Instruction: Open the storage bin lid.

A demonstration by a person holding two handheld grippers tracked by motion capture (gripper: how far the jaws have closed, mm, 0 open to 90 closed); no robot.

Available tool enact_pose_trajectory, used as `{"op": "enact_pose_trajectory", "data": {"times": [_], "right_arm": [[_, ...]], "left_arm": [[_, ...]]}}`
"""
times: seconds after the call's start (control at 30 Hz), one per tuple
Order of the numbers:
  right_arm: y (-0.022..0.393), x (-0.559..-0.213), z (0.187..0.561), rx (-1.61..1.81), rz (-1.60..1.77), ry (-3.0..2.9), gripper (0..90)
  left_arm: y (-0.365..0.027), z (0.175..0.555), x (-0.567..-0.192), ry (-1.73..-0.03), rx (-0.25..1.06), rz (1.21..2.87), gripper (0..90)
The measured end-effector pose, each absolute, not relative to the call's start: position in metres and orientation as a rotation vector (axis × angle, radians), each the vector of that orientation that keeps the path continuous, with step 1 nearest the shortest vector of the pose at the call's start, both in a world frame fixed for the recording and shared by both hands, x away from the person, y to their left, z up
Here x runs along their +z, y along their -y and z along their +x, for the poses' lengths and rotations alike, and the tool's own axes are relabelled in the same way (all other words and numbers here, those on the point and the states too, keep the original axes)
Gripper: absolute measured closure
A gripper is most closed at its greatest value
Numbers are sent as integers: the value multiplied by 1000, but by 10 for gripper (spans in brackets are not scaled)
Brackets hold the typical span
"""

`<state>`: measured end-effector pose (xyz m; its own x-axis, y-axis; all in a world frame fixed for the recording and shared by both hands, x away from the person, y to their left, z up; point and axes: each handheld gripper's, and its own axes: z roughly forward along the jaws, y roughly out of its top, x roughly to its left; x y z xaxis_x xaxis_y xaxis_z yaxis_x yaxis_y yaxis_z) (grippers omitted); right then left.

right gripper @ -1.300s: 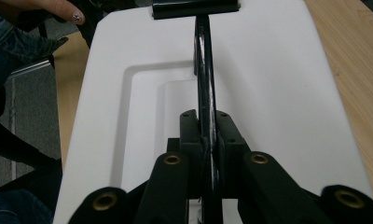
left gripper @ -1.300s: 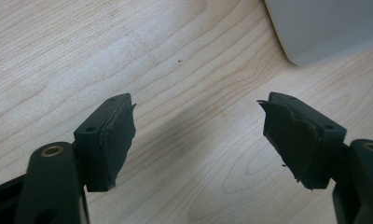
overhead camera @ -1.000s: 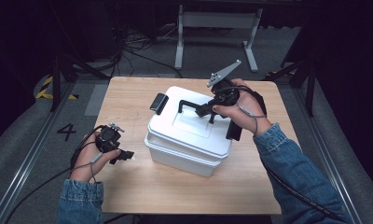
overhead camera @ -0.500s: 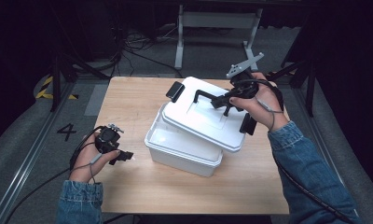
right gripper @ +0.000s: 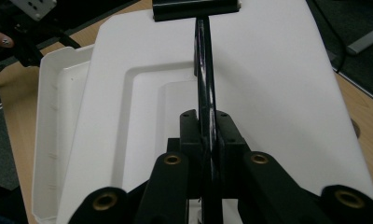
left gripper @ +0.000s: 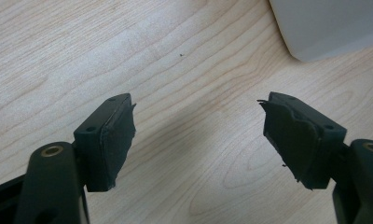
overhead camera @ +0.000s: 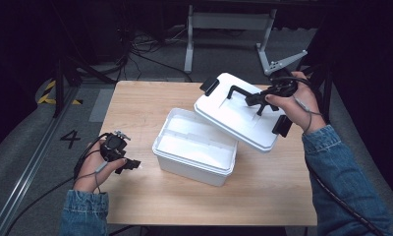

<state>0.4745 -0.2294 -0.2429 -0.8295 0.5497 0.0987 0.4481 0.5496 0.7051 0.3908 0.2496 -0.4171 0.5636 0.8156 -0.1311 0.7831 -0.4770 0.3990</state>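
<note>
A white plastic box [overhead camera: 194,147] stands open in the middle of the wooden table [overhead camera: 135,103]; its corner [left gripper: 324,28] shows at the top right of the left gripper view. Its white lid [overhead camera: 241,115] hangs tilted in the air above the box's right side. My right gripper [overhead camera: 257,98] is shut on the lid's black handle [right gripper: 206,70], the thin bar clamped between both pads. The lid [right gripper: 268,93] hides most of the box [right gripper: 58,130] in the right gripper view. My left gripper [overhead camera: 131,164] rests low over the table to the left of the box, open, nothing between its fingers [left gripper: 107,140].
Black latches [overhead camera: 209,86] hang at the lid's ends. Beyond the table's far edge stands a grey metal frame [overhead camera: 224,22] and cables lie on the dark floor. A painted "4" [overhead camera: 70,138] marks the floor at the left.
My right gripper has lifted the lid off the box and carried it up and to the right, leaving the box open. The left gripper has stayed put.
</note>
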Motion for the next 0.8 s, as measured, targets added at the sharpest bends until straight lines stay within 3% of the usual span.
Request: {"op": "enact_pose_trajectory", "data": {"times": [0.8], "right_arm": [[316,-261,502,1068,1124,-2500,847]], "left_arm": [[-250,392,-419,-1292,101,2396,256]]}}
